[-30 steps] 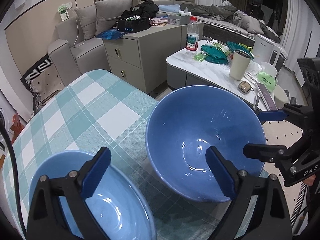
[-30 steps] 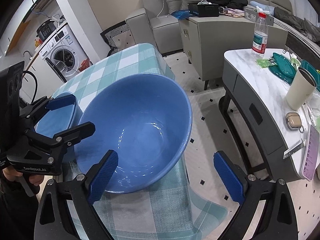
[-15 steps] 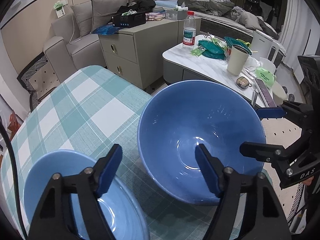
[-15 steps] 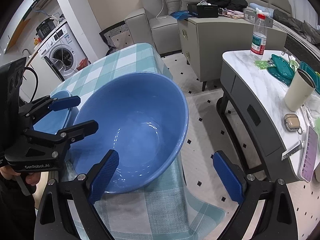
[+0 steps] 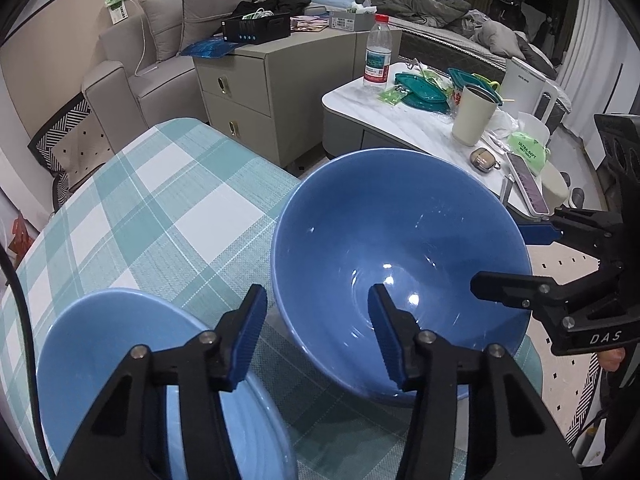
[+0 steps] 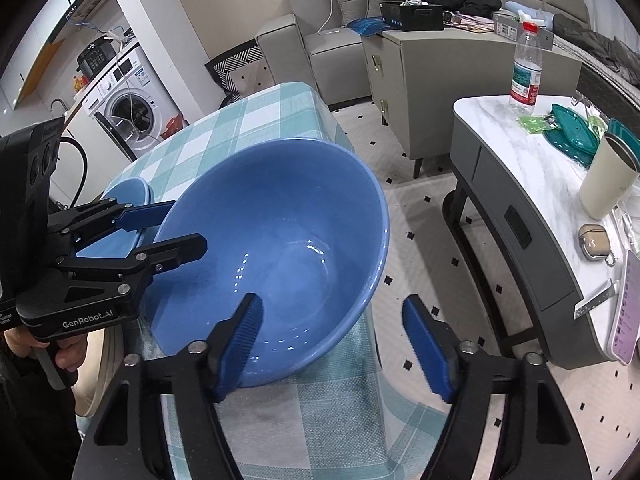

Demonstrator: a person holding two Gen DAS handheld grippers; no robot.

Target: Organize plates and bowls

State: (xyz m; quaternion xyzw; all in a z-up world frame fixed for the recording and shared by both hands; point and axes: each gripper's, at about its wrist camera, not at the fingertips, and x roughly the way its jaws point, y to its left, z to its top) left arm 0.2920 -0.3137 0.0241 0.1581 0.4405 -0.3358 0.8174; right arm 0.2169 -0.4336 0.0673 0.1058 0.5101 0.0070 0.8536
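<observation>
A large dark blue bowl [image 5: 400,248] [image 6: 280,240] stands at the corner of the checked tablecloth [image 5: 160,200]. My left gripper [image 5: 316,300] [image 6: 188,226] straddles its left wall, one finger outside and one inside; its jaws are closing, and the pads stand off the wall. My right gripper [image 6: 333,306] [image 5: 498,256] straddles the opposite wall the same way, also closing with a gap at the pads. A shallower light blue bowl [image 5: 100,340] [image 6: 124,196] sits just left of the big one, partly under my left gripper.
The big bowl overhangs the table corner above the tiled floor [image 6: 420,216]. A low marble table [image 6: 520,168] to the right holds a bottle [image 6: 526,68], a cup [image 6: 608,176] and teal lids. A cabinet [image 5: 272,80] and sofa [image 5: 160,52] stand behind.
Both grippers' jaws have narrowed around the big bowl's walls. Neither bowl has moved.
</observation>
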